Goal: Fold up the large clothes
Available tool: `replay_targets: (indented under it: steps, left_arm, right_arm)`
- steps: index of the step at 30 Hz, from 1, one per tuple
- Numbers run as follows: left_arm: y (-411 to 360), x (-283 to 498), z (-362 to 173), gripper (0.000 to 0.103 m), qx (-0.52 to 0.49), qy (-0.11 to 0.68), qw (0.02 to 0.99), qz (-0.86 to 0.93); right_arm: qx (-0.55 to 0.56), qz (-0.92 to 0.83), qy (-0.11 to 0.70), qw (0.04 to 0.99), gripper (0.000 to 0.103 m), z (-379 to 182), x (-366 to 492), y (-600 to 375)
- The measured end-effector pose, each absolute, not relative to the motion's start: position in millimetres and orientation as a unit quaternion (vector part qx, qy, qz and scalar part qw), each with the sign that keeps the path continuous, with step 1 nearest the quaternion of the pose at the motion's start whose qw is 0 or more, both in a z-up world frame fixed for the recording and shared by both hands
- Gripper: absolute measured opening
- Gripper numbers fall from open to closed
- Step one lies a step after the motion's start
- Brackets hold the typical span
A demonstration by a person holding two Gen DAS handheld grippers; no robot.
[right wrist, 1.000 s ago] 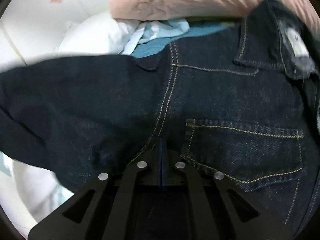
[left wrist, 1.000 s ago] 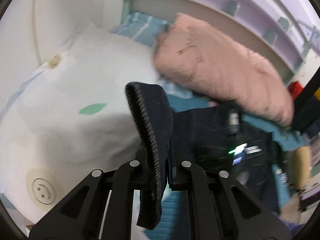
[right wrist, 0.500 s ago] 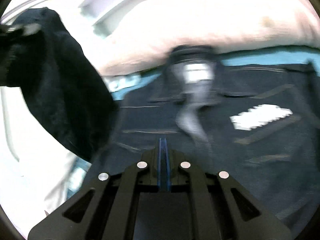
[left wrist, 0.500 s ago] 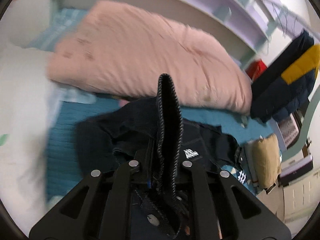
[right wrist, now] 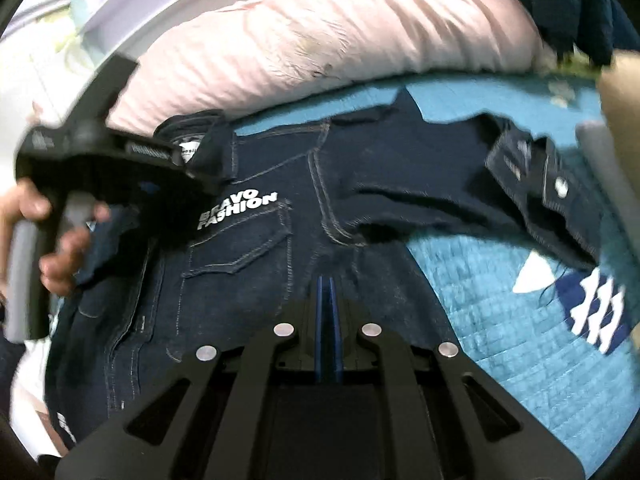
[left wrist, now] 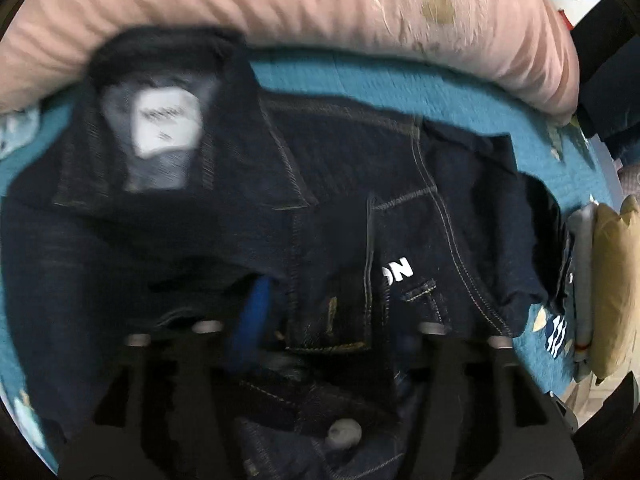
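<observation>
Garment: a dark denim jacket (left wrist: 340,184) lies spread, front up, on a teal quilted bedspread (left wrist: 460,96); contrast stitching outlines its seams.
Collar: the collar (left wrist: 168,148) sits at upper left in the left wrist view, folded open around a white neck label (left wrist: 164,124); this area is blurred.
Chest pocket: a flap pocket (right wrist: 236,248) carries the white print "BRAVO FASHION" (right wrist: 236,210) just above it.
Sleeve: one sleeve (right wrist: 460,196) stretches to the right across the bedspread, ending in a cuff (right wrist: 536,176) with a metal snap button (right wrist: 561,187).
Left claw: the left claw (left wrist: 320,320) has its fingers spread wide apart over the jacket front, a blue pad (left wrist: 252,316) showing on one finger; denim lies between the fingers, but no pinch is visible. In the right wrist view the same tool appears at left, gripped by the person's hand (right wrist: 48,240) near the collar.
Right claw: the right claw (right wrist: 328,312) has its blue pads pressed together at a narrow gap; denim lies right at the tips, though whether cloth is pinched cannot be told.
Background: a pink pillow (left wrist: 320,12) lies along the far edge of the bedspread, touching the collar; folded grey and tan fabric (left wrist: 608,296) is stacked at the right edge.
</observation>
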State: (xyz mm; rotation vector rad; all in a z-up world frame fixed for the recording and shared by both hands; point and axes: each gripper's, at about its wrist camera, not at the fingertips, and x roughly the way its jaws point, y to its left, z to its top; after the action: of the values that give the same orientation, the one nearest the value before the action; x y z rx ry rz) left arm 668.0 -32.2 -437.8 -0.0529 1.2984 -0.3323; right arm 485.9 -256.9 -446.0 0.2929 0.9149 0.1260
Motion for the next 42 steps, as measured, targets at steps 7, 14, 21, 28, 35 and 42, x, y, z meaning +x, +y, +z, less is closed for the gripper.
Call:
replay_targets:
  steps: [7, 14, 21, 28, 35, 42]
  left_arm:
    - [-33.0, 661.9, -436.1, 0.091, -0.085, 0.586, 0.787, -0.174]
    - [-40.8, 619.0, -407.8, 0.091, -0.030, 0.507, 0.848, -0.150]
    - [-91.8, 604.1, -449.4, 0.091, 0.069, 0.523, 0.840, -0.123]
    - [-104.1, 607.7, -464.7, 0.095, 0.102, 0.534, 0.834, -0.100]
    - [-107.3, 610.8, -466.7, 0.096, 0.101, 0.534, 0.833, -0.101]
    - [-109.9, 611.5, -467.1, 0.097, 0.099, 0.534, 0.833, -0.106]
  right_arm:
    - [0.157, 0.072, 0.475, 0.863, 0.004, -472.0, 485.7, -262.1]
    - [0.252, 0.020, 0.408, 0.877, 0.038, -433.7, 458.4, -310.8]
    - [0.148, -0.139, 0.379, 0.903, 0.053, -412.8, 442.2, -351.8]
    - [-0.013, -0.126, 0.412, 0.903, 0.058, -443.1, 462.7, -357.3]
    - [-0.149, -0.097, 0.428, 0.886, 0.068, -473.1, 488.6, -350.5]
    - [-0.035, -0.081, 0.460, 0.884, 0.026, -456.3, 509.0, -387.1]
